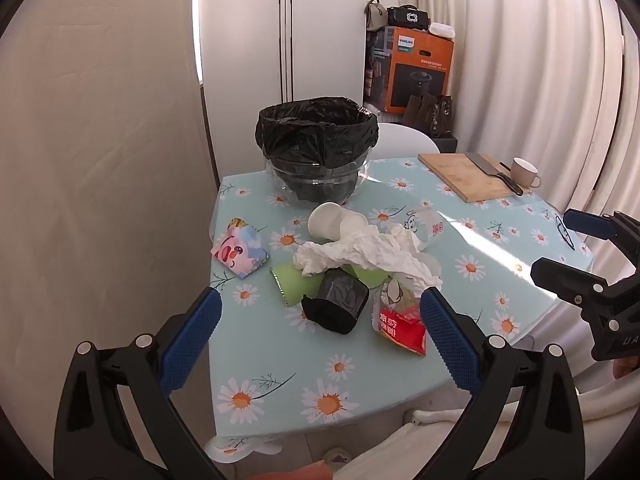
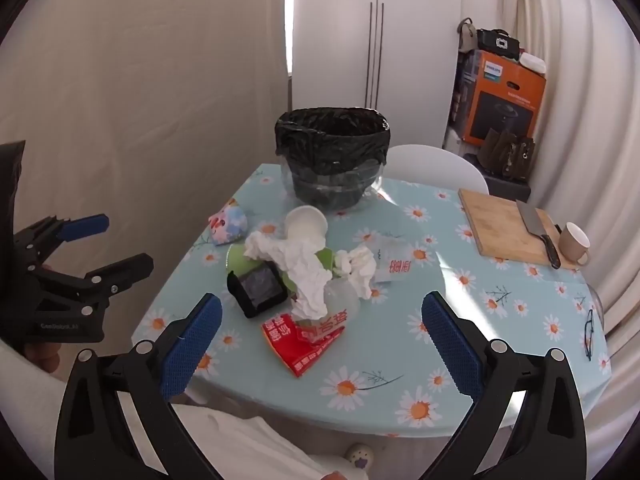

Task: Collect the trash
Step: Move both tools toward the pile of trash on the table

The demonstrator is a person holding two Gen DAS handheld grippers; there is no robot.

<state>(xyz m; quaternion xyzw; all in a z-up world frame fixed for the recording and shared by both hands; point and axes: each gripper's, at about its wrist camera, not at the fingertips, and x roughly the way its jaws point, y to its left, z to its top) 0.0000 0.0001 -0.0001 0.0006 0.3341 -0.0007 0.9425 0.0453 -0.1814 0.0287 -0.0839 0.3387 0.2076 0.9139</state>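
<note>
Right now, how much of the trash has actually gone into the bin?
Done: nothing visible; the bag-lined bin shows no trash from here, though its bottom is hidden. In hand: nothing; the left hand-held gripper and right hand-held gripper hover open over the table edge. Left: the whole pile, including crumpled tissue, white paper cups, green cup, black roll and red wrapper.

We hold our right gripper [image 2: 322, 338] wide apart above the near edge of the daisy-print table [image 2: 472, 320], nothing between its blue pads. Ahead lies a heap: crumpled tissue [image 2: 304, 272], a red wrapper [image 2: 306, 340], a black roll [image 2: 258, 286], a white paper cup [image 2: 306, 222]. Behind stands the bin with a black bag [image 2: 332, 148]. Our left gripper [image 2: 116, 240] hangs gaping at the left, off the table.
</note>
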